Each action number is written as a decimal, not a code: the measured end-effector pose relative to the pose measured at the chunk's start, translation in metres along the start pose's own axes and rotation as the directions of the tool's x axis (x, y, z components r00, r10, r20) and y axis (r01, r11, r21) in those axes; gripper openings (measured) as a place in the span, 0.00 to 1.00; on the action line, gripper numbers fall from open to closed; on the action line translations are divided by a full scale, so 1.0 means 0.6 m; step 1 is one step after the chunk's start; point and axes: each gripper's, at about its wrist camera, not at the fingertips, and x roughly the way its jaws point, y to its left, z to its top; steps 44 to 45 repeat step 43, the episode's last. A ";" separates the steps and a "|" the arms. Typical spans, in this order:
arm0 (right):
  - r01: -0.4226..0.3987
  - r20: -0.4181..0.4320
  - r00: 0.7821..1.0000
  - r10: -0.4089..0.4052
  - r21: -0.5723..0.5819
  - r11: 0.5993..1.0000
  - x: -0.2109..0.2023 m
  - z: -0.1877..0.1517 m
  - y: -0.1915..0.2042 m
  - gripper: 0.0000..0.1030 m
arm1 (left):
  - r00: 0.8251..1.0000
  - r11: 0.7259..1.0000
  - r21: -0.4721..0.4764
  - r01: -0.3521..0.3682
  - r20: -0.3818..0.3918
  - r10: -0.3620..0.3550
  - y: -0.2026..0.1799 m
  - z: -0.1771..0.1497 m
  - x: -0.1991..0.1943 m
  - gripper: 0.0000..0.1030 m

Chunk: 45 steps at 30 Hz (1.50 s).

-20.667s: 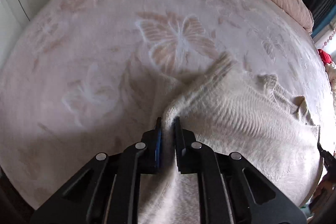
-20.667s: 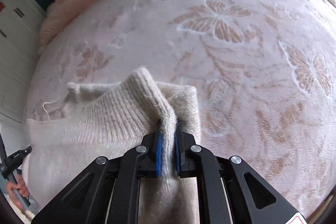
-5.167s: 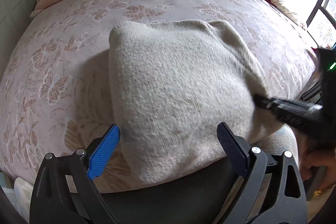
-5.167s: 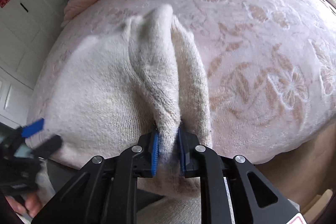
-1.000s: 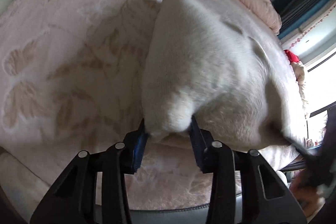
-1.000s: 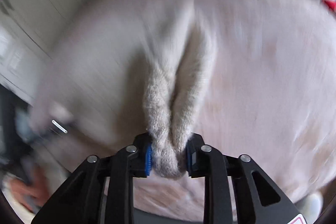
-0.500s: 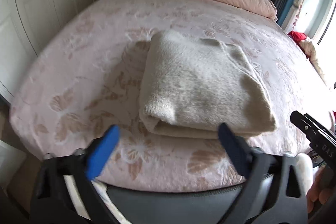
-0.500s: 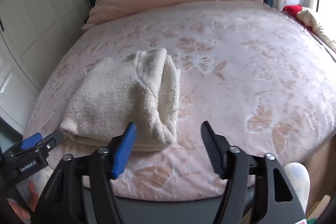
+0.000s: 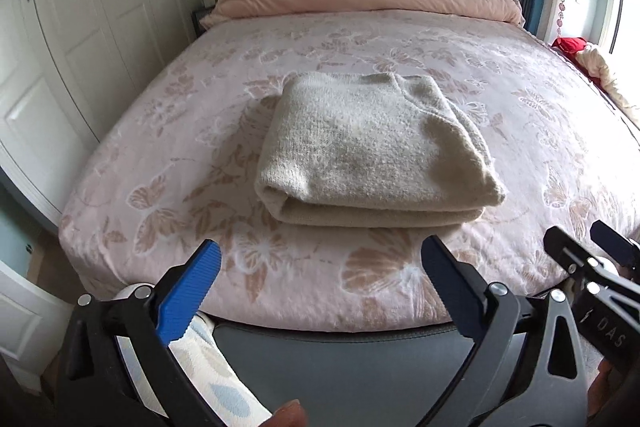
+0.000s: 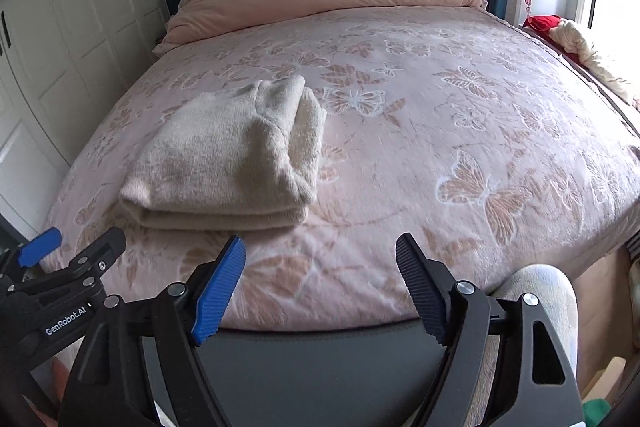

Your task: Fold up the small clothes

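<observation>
Folded sweater (image 9: 372, 147) resting on the bedspread (image 9: 168, 131), ahead of both jaws.

Soft, fuzzy, light knit, likely floppy; best pinched at the thick folded near edge. Left gripper (image 9: 320, 283) and right gripper (image 10: 320, 279) gape wide, empty.

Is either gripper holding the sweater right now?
No: the left gripper and right gripper are both open and clear of the folded sweater, which lies on the bed.

Soft daylight from window (image 9: 624, 7) at right, overexposed glare there; sharp focus; fisheye bending, dark vignette corners.
</observation>
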 end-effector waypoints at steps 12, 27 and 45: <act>0.006 0.027 1.000 -0.004 -0.049 0.999 -0.015 -0.007 0.025 0.73 | 0.998 0.999 -0.001 -0.053 0.037 0.053 -0.014 -0.001 -0.022 0.95; 0.028 0.011 1.000 -0.027 -0.037 0.999 -0.013 -0.013 0.033 0.74 | 0.997 0.998 -0.001 -0.069 0.026 0.069 -0.011 0.000 -0.015 0.95; 0.065 0.015 0.998 -0.064 -0.023 0.998 -0.018 -0.015 0.041 0.74 | 0.994 0.995 -0.012 -0.100 0.043 0.100 -0.028 -0.005 -0.022 0.91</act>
